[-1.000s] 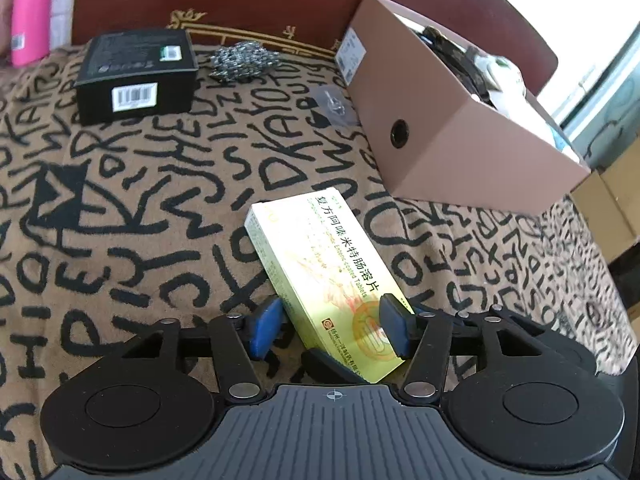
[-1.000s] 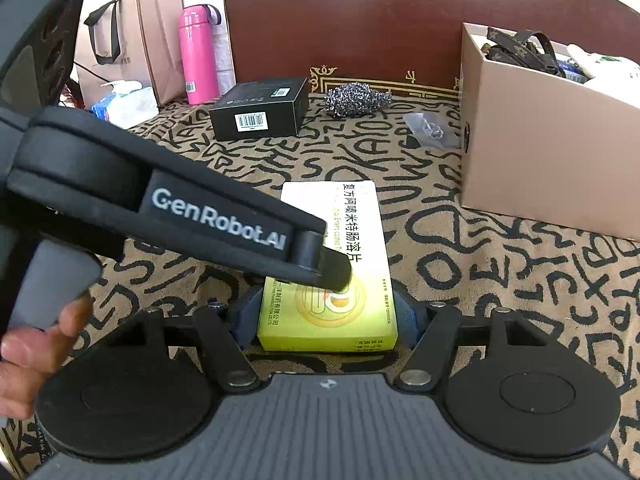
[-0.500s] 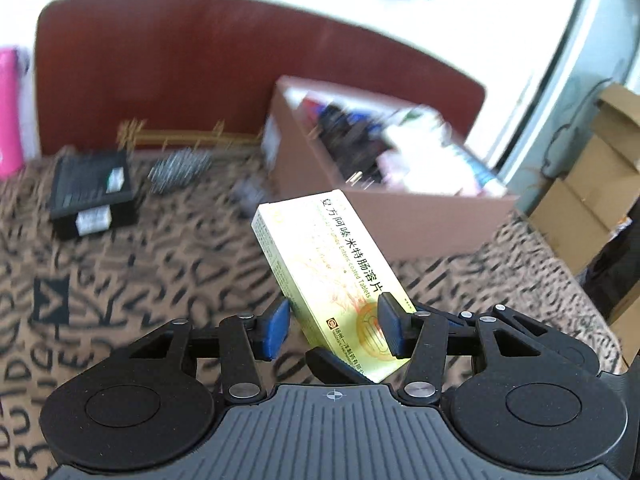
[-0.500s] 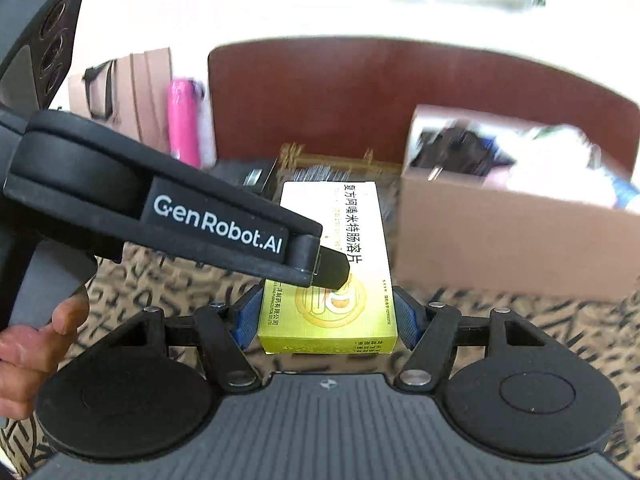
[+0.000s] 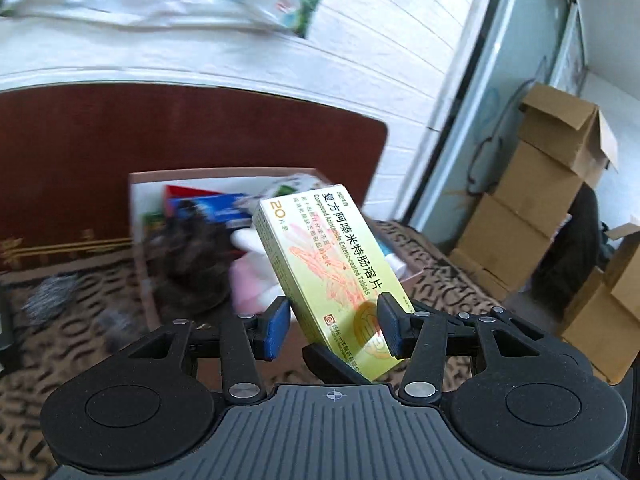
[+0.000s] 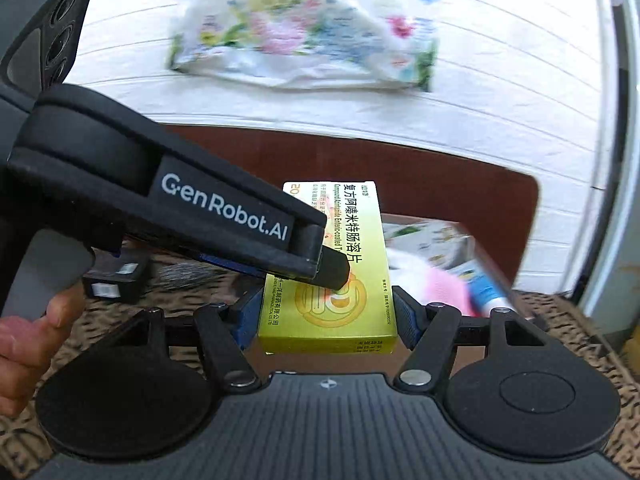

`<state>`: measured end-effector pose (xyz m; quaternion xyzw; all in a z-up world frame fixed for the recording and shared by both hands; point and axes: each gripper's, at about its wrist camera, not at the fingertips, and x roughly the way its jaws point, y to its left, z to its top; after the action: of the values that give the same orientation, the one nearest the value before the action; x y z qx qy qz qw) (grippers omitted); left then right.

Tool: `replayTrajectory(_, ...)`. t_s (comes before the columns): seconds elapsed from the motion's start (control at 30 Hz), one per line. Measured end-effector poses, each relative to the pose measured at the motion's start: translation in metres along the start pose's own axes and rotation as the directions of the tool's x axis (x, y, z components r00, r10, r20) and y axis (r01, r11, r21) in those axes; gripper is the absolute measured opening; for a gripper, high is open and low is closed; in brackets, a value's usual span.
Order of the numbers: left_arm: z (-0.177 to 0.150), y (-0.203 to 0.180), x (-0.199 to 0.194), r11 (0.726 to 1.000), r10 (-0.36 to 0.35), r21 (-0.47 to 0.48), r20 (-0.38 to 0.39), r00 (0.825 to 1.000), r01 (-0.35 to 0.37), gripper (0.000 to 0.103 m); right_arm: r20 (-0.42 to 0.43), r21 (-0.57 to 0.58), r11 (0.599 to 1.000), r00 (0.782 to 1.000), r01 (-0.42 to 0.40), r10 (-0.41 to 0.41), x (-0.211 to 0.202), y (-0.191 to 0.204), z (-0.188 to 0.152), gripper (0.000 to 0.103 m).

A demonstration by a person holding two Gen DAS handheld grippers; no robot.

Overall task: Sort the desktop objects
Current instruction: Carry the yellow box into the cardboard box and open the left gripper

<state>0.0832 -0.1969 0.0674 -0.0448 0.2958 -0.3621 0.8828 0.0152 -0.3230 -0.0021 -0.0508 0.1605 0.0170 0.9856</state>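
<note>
1. The yellow medicine box (image 5: 332,276) sits at frame centre, lifted clear of the patterned cloth (image 5: 60,344), clamped between the pads of both the left gripper (image 5: 332,326) and the right gripper (image 6: 326,320).
2. Behind it, centre left in the left wrist view, an open cardboard box (image 5: 138,216) full of items rests on the cloth.
3. A dark red headboard (image 5: 192,128) fills the middle; a white panelled wall (image 5: 360,52) rises above it.
4. Stacked cartons (image 5: 548,200) stand at right.
</note>
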Motion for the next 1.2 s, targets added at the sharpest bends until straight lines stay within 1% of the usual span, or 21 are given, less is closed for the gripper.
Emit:
replayTrajectory(0.13,0.017,-0.008,0.039,0.999,-0.053,-0.013,-0.045,0.998,0.052,0.05,-0.023,0.021,0.998,0.998,0.058,-0.058,0.022,-0.03,0.006,0.071)
replayTrajectory(0.27,0.028,-0.001,0.08,0.991,-0.11,-0.085,-0.099,0.989,0.102,0.049,-0.063,0.029,0.996,0.995,0.083,-0.081,0.045,-0.058,0.007,0.071)
replayTrajectory(0.33,0.032,0.005,0.099,0.986,-0.128,-0.122,-0.121,0.984,0.113,0.049,-0.082,0.034,0.996,0.993,0.086,-0.083,0.056,-0.068,0.008,0.071)
replayTrajectory(0.43,0.038,0.012,0.124,0.983,-0.131,-0.151,-0.151,0.98,0.108,0.049,-0.108,0.04,0.996,0.991,0.084,-0.08,0.076,-0.077,0.008,0.071)
replayTrajectory(0.6,0.044,0.017,0.163,0.986,-0.116,-0.144,-0.209,0.971,0.087,0.049,-0.162,0.044,0.995,0.983,0.092,-0.083,0.106,-0.089,0.0,0.071)
replayTrajectory(0.67,0.043,0.019,0.175,0.986,-0.118,-0.144,-0.22,0.968,0.087,0.049,-0.181,0.045,0.994,0.979,0.097,-0.088,0.115,-0.092,-0.005,0.071)
replayTrajectory(0.8,0.044,0.026,0.191,0.984,-0.118,-0.157,-0.236,0.964,0.082,0.05,-0.206,0.06,0.994,0.976,0.088,-0.074,0.129,-0.098,-0.013,0.071)
replayTrajectory(1.03,0.054,0.035,0.199,0.982,-0.121,-0.168,-0.218,0.968,0.085,0.051,-0.188,0.055,0.995,0.979,0.084,-0.072,0.141,-0.097,-0.009,0.071)
replayTrajectory(1.13,0.051,0.037,0.196,0.981,-0.132,-0.17,-0.214,0.968,0.096,0.057,-0.177,0.048,0.995,0.981,0.088,-0.078,0.138,-0.094,-0.01,0.071)
replayTrajectory(1.2,0.048,0.035,0.193,0.98,-0.138,-0.169,-0.21,0.968,0.103,0.069,-0.175,0.042,0.995,0.981,0.089,-0.081,0.135,-0.093,-0.012,0.071)
